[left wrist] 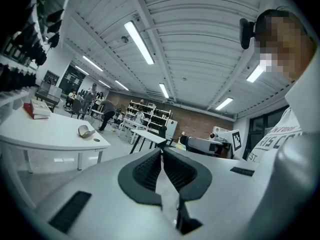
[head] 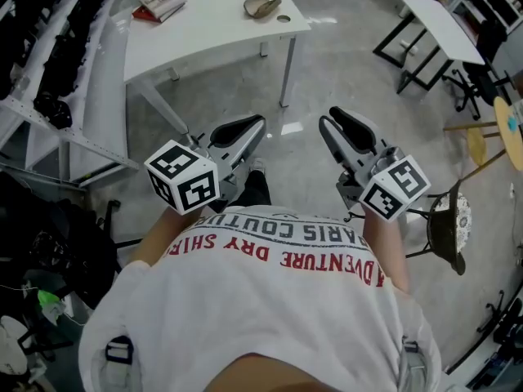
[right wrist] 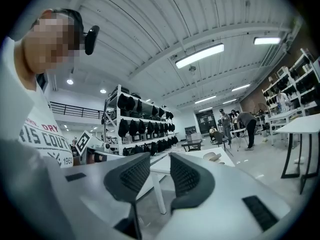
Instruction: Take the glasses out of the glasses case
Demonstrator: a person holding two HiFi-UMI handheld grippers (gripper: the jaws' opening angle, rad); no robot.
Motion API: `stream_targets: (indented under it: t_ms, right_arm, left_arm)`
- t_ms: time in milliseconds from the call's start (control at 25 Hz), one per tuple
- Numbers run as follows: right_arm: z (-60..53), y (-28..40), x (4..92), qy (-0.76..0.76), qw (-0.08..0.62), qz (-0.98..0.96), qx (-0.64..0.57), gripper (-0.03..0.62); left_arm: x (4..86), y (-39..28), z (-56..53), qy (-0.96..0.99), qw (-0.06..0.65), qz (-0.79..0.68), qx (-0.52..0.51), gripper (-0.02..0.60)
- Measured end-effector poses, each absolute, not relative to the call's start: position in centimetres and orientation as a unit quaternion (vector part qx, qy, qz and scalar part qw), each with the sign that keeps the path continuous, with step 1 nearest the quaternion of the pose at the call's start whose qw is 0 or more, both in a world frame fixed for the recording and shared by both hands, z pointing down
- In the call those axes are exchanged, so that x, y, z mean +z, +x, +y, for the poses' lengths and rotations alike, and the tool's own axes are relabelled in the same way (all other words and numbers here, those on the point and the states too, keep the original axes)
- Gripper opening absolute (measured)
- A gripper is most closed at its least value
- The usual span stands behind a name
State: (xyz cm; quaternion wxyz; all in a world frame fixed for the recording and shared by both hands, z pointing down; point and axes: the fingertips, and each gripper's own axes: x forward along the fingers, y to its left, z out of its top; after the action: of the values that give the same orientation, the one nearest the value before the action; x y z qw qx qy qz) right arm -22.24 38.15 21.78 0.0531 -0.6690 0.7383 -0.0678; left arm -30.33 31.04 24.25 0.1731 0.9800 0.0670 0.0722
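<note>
The glasses case, tan and lying open, rests near the far right end of a white table. It also shows as a small shape in the left gripper view and the right gripper view. No glasses can be made out. Both grippers are held in the air in front of the person, well short of the table. My left gripper has its jaws together with nothing between them. My right gripper has a narrow gap between its jaws, also with nothing in it.
A red and white book lies at the table's far left, and a small round spot lies beside the case. Shelving with dark items runs along the left. A second white table and a stool stand to the right.
</note>
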Motion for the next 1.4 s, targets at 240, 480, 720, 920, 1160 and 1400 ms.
stream_targets:
  t_ms: [240,480,720,920,1160,1400]
  right_arm:
    - [36.1,-20.2,23.4,-0.677,0.046,0.730,-0.080,0.196]
    - [32.5,-17.3,23.7,-0.676,0.028,0.732,-0.078,0.261]
    - [27.5,-13.1,23.5,-0.682,0.021,0.726,-0.087,0.297]
    - [22.8,-8.5,23.5,-0.685,0.030,0.721,-0.099,0.319]
    - [16.3,-3.4,24.5,-0.683,0.032,0.719,-0.124,0.328]
    - [10.6,0.2,25.7,-0.681,0.018,0.720,-0.134,0.328]
  left_arm:
    - [25.7,-28.3,29.0,0.977,0.182,0.072,0.080,0.035]
    - [26.2,-25.7,25.2,0.977,0.187,0.065,0.084,0.035]
    - [26.4,-21.6,20.0,0.973,0.204,0.063,0.089,0.035]
    - [26.9,-17.3,14.9,0.969,0.217,0.058,0.099,0.035]
    - [28.2,-12.8,8.6,0.964,0.231,0.052,0.118,0.035]
    - [28.9,-9.4,2.7,0.963,0.235,0.046,0.125,0.035]
